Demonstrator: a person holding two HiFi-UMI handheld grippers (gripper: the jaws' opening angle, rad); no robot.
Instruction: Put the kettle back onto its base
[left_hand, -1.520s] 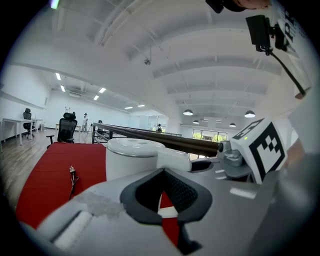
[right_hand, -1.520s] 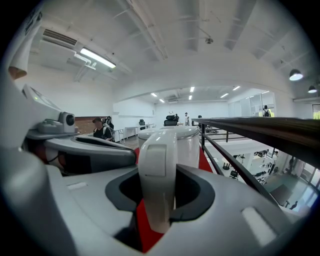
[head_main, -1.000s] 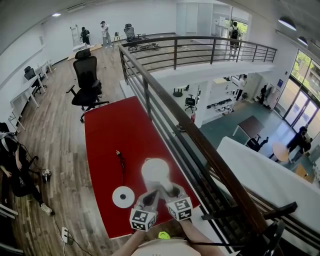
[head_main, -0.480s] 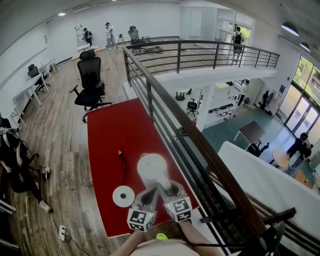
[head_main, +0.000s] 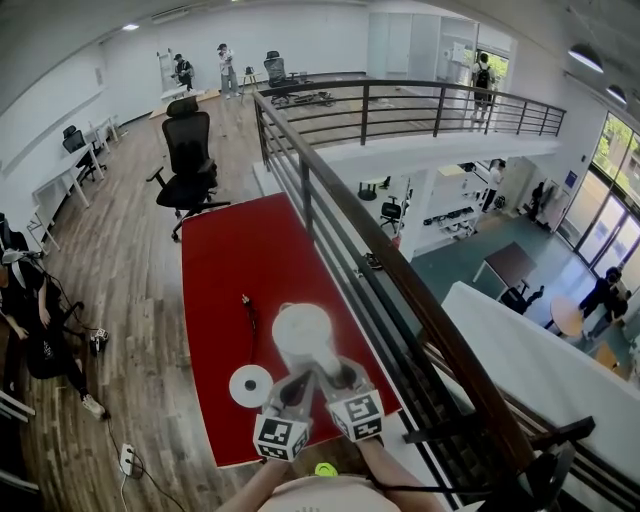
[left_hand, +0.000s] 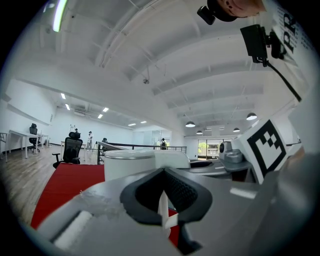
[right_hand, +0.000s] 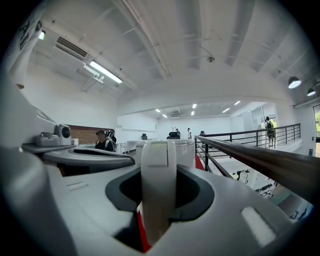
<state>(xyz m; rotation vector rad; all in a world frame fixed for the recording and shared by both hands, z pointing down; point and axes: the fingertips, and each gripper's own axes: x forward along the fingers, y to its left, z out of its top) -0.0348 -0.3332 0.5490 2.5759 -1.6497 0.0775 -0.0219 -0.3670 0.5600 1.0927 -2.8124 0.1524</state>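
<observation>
Left claw (head_main: 298, 383), right claw (head_main: 335, 375) abreast, both clamped.

The kettle (head_main: 303, 335) has a smooth white plastic body with a soft sheen and a duller grey band at the rim, seen in the left gripper view, and its base (head_main: 250, 385) is a flat disc of similar glossy white plastic. The table (head_main: 225, 260) has a matt, even red covering, cloth or laminate cannot be told, while the floor (head_main: 120, 260) is satin wood planking and the railing (head_main: 400, 290) dark painted metal. The left gripper (left_hand: 162, 207) and right gripper (right_hand: 157, 200) are matt grey plastic with black, finely ribbed pads (left_hand: 182, 192), and their marker cubes (head_main: 281, 437) are matt black on white.
</observation>
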